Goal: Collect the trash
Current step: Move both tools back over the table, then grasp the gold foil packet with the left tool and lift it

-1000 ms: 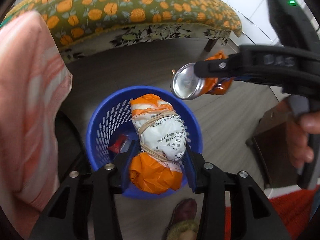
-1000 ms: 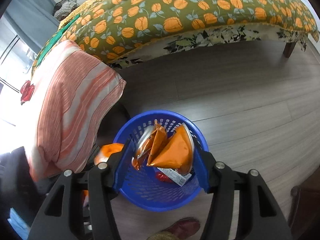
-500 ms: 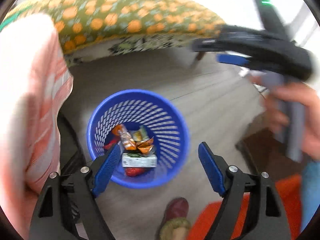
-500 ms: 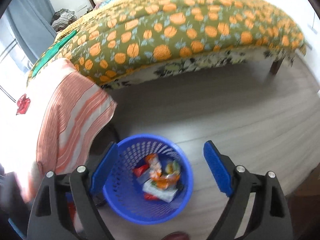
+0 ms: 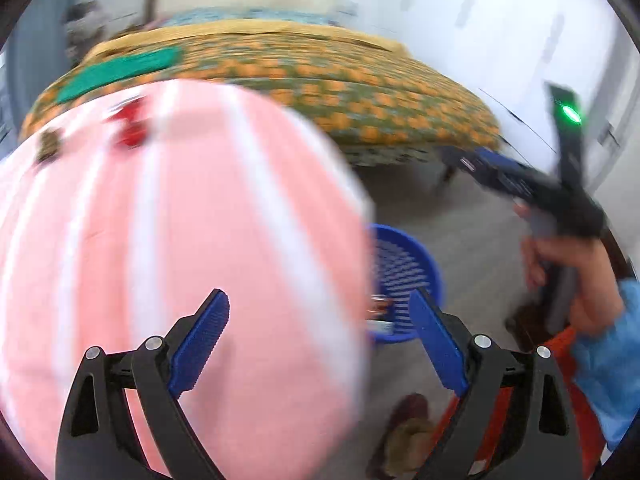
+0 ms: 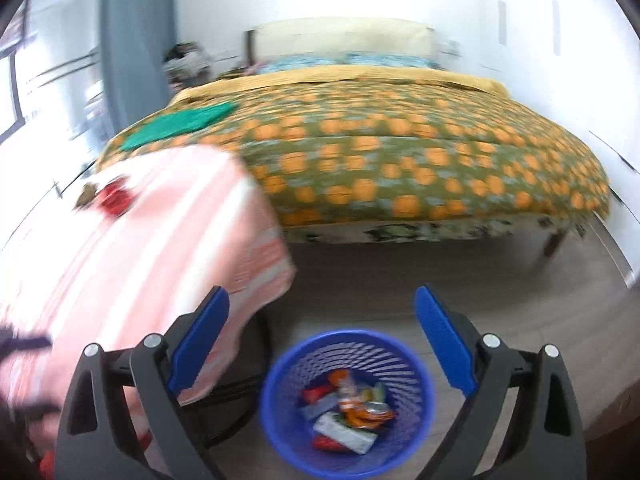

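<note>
A blue plastic basket (image 6: 347,400) stands on the floor with several wrappers and packets (image 6: 348,412) inside it. My right gripper (image 6: 320,344) is open and empty, raised above the basket. My left gripper (image 5: 320,344) is open and empty, over the pink striped cloth (image 5: 168,240), with the basket (image 5: 400,276) partly hidden behind the cloth. A small red piece of trash (image 5: 132,128) and a dark scrap (image 5: 50,144) lie at the far end of the cloth; both also show in the right wrist view (image 6: 114,196). The right gripper shows in the left wrist view (image 5: 508,180).
A bed with a green and orange quilt (image 6: 400,152) fills the back. The cloth (image 6: 132,264) covers a table with dark legs (image 6: 256,384) next to the basket. A foot in a shoe (image 5: 408,436) stands on the grey wooden floor (image 6: 460,276).
Both grippers opened and dropped their trash into the basket, then rose and tilted up. The left gripper swung left over the pink cloth.
</note>
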Demonstrator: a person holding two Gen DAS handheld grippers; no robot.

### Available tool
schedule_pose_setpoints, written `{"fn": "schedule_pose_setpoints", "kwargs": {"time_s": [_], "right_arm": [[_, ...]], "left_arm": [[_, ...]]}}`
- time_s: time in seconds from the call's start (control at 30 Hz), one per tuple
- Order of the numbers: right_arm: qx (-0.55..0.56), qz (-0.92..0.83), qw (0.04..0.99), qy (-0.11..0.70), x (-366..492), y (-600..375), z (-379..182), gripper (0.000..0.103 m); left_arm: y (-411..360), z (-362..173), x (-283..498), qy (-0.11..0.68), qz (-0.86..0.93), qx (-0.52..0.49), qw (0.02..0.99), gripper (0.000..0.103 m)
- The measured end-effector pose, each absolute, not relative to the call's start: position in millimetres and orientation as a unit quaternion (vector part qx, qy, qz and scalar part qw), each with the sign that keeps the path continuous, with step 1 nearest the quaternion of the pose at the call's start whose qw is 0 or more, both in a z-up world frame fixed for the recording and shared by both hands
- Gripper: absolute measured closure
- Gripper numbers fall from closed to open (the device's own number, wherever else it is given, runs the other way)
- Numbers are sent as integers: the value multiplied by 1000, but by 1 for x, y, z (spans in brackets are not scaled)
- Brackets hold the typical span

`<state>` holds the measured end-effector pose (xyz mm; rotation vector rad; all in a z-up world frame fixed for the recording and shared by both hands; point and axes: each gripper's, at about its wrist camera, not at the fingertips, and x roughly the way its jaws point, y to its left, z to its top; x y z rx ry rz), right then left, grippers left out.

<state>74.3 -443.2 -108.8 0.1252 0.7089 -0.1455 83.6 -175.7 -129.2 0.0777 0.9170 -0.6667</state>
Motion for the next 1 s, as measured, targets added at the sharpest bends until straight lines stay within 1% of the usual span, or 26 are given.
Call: {"fn": "schedule_pose_setpoints", "kwargs": {"time_s": [0.23, 0.47, 0.67, 0.8, 1.0], "right_arm": [[22, 6, 932, 362, 95, -333, -109, 9], [13, 64, 912, 405, 151, -243, -121, 8], [-11, 77, 900, 428, 186, -203, -138, 8], [-24, 75, 890, 450, 193, -197, -154, 8], [-17, 73, 887, 455, 193, -200, -157, 6]], "left_arm": [[-72, -137, 125, 439, -208, 33, 873, 11], [4, -137, 146, 444, -147, 17, 884, 8], [27, -141, 164, 444, -128, 21, 886, 8], [34, -144, 175, 447, -132, 29, 884, 8], [62, -148, 211, 460, -139, -11, 877, 8]]}}
